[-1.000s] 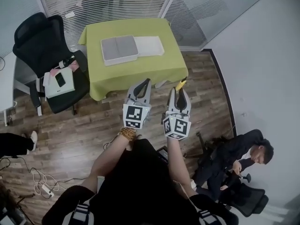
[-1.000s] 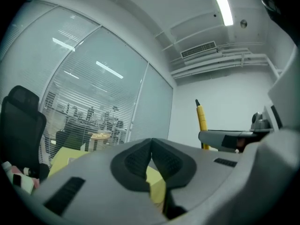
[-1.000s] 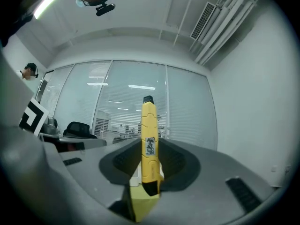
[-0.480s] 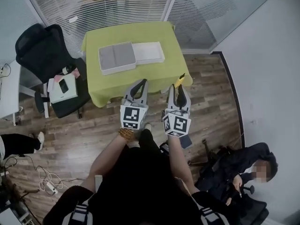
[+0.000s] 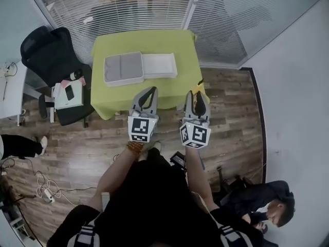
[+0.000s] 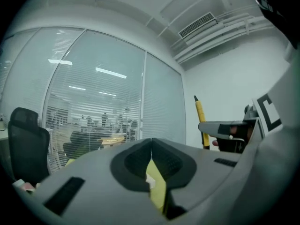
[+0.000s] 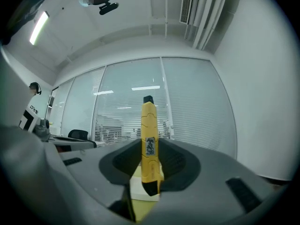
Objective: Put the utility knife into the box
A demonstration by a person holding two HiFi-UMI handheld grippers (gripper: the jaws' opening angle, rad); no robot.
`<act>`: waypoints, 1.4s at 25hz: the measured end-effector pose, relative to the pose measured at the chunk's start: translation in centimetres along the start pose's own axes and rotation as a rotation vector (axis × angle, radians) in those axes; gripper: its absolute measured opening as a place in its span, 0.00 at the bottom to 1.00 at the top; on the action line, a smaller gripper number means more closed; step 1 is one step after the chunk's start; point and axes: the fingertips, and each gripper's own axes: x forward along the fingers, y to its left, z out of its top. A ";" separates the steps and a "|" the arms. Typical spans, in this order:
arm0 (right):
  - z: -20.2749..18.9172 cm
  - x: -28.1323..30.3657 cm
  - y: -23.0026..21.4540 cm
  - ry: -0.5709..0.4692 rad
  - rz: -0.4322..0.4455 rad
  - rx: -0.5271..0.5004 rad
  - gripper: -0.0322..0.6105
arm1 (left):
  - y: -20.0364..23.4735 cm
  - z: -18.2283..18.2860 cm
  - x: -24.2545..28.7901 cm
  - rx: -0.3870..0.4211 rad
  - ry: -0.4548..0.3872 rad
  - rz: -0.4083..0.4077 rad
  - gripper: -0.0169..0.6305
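My right gripper [image 7: 150,161] is shut on a yellow utility knife [image 7: 149,144] that stands upright between the jaws, its black tip pointing up. In the head view the right gripper [image 5: 196,98] hangs near the table's front right corner with the knife's tip [image 5: 200,83] just showing. My left gripper [image 5: 147,94] is shut with nothing in it, in front of the table's near edge; in its own view the jaws [image 6: 151,142] meet. The open grey box [image 5: 124,68] lies on the green table [image 5: 169,42], with its white lid [image 5: 159,65] beside it on the right.
A black office chair [image 5: 49,48] stands left of the table, and a second chair holding a white box with a phone [image 5: 69,94] sits at the table's left front. Glass walls with blinds [image 5: 216,14] run behind. A seated person [image 5: 262,207] is at the lower right.
The head view has shifted: the table and box sit a little lower and more central. Both grippers keep their pose, now nearer the table's front edge. The seated person has slid toward the lower right.
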 end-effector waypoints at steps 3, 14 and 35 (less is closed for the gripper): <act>-0.4 1.5 -1.6 0.008 0.036 0.012 0.21 | -0.4 0.3 1.0 0.004 -0.007 0.043 0.05; -1.9 4.7 -2.1 0.027 0.142 0.007 0.21 | 0.1 -0.7 2.9 0.023 0.007 0.119 0.05; -0.8 15.8 -1.7 0.030 0.242 -0.128 0.21 | 5.4 0.4 13.7 -0.052 -0.109 0.151 0.05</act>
